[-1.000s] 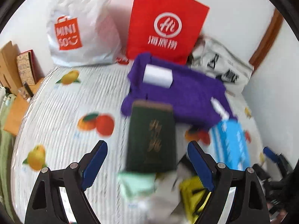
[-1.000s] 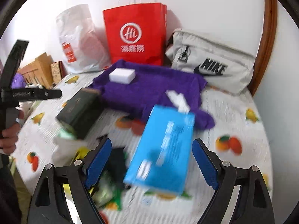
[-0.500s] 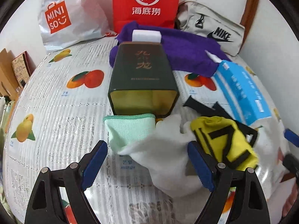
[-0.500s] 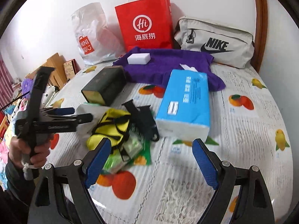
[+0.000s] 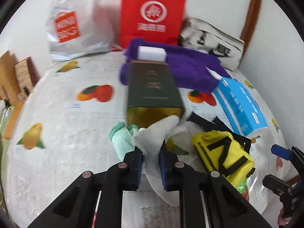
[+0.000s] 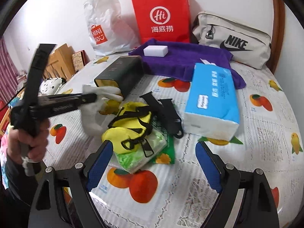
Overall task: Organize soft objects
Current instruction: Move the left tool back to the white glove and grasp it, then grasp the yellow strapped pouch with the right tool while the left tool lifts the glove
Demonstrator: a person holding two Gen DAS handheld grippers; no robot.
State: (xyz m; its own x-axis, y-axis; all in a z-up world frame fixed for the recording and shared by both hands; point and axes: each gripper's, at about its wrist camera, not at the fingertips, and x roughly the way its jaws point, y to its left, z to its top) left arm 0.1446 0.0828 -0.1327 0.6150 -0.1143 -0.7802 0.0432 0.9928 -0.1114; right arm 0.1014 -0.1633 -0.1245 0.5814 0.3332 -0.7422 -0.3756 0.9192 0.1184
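Left gripper [image 5: 151, 157] is pinching the white cloth [image 5: 152, 133], jaws having just closed on it at 6 o'clock of the dark box [image 5: 152, 87], so it's probably worth lifting slowly, right gripper [image 6: 152, 163] jaws spread and empty.

"Hi" on red bag [image 6: 161, 17], "NIKE" grey pouch [image 6: 233, 39], "MINISO" plastic bag [image 6: 103, 22]

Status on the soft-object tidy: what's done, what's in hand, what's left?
Done: nothing looks sorted; the soft items lie in one heap by the dark box.
In hand: left gripper has just closed on the white cloth. Right gripper is open, hovering over the yellow pouch, holding nothing.
Left: green cloth, yellow pouch, purple towel, tissue pack.
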